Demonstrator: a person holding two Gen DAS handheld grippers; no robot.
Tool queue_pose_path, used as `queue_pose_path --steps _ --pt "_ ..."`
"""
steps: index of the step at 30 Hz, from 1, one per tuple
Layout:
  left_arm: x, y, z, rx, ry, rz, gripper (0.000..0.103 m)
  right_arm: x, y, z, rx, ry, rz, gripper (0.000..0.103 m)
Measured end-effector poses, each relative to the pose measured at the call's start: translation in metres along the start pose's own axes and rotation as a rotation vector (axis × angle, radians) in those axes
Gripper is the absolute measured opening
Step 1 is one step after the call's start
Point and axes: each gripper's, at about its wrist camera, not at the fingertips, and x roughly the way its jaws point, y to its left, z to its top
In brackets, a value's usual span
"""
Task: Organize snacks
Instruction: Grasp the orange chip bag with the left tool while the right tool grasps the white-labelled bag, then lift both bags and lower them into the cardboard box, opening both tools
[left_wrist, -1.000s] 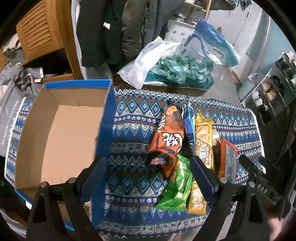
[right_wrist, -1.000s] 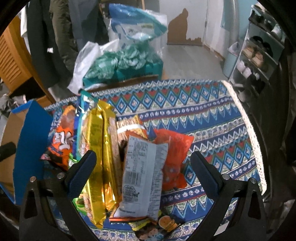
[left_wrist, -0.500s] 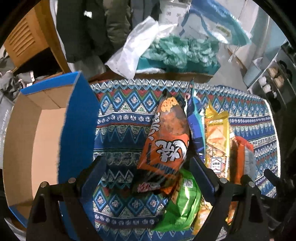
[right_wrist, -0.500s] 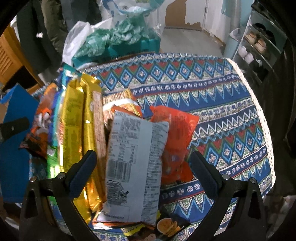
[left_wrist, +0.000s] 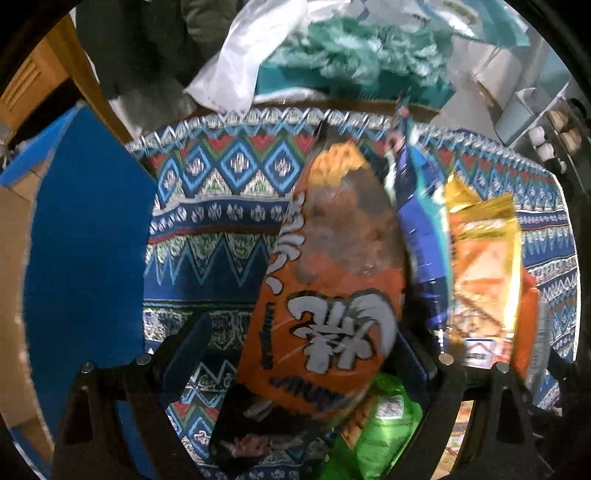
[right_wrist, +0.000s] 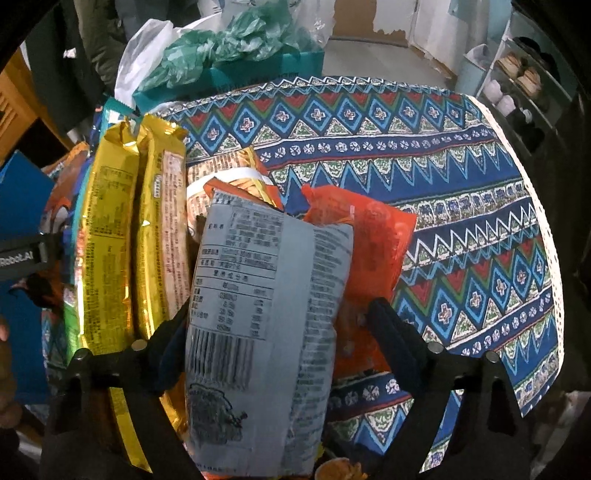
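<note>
A heap of snack packets lies on the patterned tablecloth (right_wrist: 461, 229). My left gripper (left_wrist: 299, 350) points down, open, astride the large orange snack bag (left_wrist: 332, 280); its left finger (left_wrist: 188, 343) stands clear of the bag. A green bag (left_wrist: 380, 424), a blue packet (left_wrist: 421, 236) and a gold cracker packet (left_wrist: 480, 258) lie to the right. My right gripper (right_wrist: 280, 332) hangs over a grey packet (right_wrist: 266, 302) with a printed label. Its jaws are closing with the packet between them, and the right finger (right_wrist: 391, 332) is still off it. Two gold packets (right_wrist: 110, 240) lie to the left and a red-orange bag (right_wrist: 373, 236) to the right.
An open cardboard box with blue outer walls (left_wrist: 85, 240) stands at the table's left. Plastic bags with teal stuffing (right_wrist: 229, 48) crowd the far edge. A wooden chair (left_wrist: 33, 77) is at the back left and a shoe rack (right_wrist: 524, 77) at the right. The cloth's right half is bare.
Both grippers have sunk toward the snacks. The left one has shifted right, from beside the box to over the orange bag. The right jaws have narrowed around the grey packet.
</note>
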Motion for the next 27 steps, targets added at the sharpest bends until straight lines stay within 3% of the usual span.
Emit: queue_pose_path --steps 3,7,9,10,12,27 --pt "0.006 0.004 0.0 -0.023 0.003 -0.041 0.092 0.001 0.001 0.002 -0.007 -0.007 -0.008 0.08" --pt "0.002 0.004 -0.001 -0.007 -0.016 -0.092 0.067 0.001 0.003 0.005 -0.012 -0.02 0.013 0.061" --pt "-0.001 0.002 -0.002 0.002 -0.018 -0.078 0.064 -0.002 0.002 0.005 -0.012 -0.023 0.009 0.05" --pt "-0.003 0.001 -0.003 0.007 -0.029 -0.075 0.057 -0.003 0.001 0.006 -0.008 -0.026 0.015 0.048" --pt "-0.009 0.0 -0.006 0.019 -0.041 -0.067 0.053 -0.006 -0.002 0.006 0.0 -0.028 0.03 0.043" --pt "-0.06 0.021 -0.027 -0.006 -0.172 -0.06 0.049 -0.05 0.013 0.009 -0.04 -0.127 0.041 0.04"
